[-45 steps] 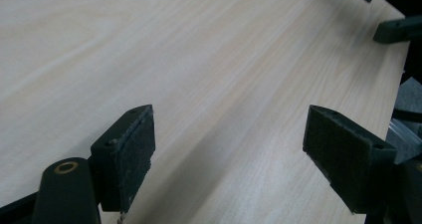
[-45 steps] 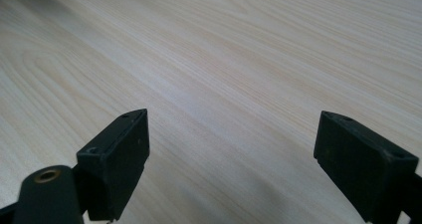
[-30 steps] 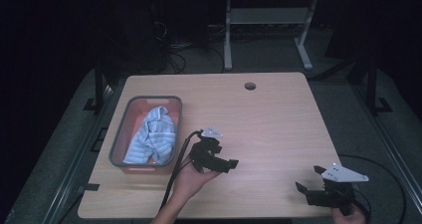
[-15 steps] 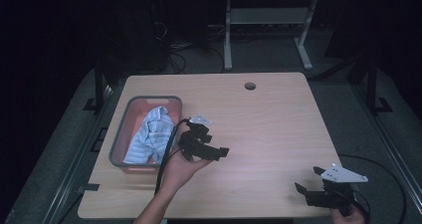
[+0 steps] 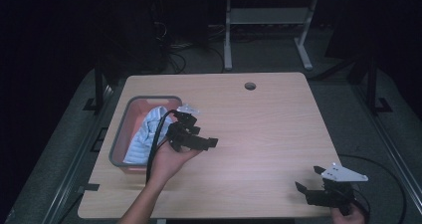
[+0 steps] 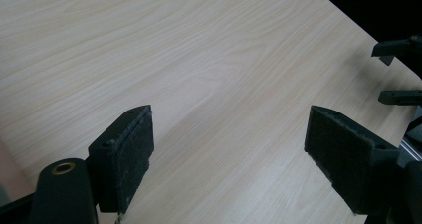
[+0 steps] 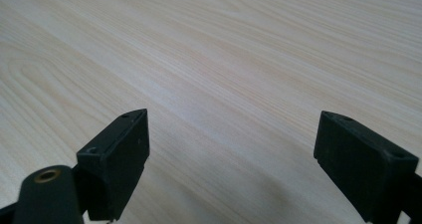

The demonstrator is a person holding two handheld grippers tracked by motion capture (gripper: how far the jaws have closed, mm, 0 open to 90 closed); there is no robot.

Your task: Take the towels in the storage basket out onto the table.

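Bare table [image 5: 268, 134] — both grippers wide, empty

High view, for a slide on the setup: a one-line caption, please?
Left gripper open beside a grey bin of blue cloth; right gripper open at the table's near corner.

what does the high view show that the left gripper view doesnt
High view alone: a pink bin with a grey rim holding a blue striped cloth, the table's cable hole, the person's left hand, and the floor and a stand beyond. Left gripper view alone: a close look at the left gripper with its jaws wide apart. Shared: the wooden table and the right gripper.
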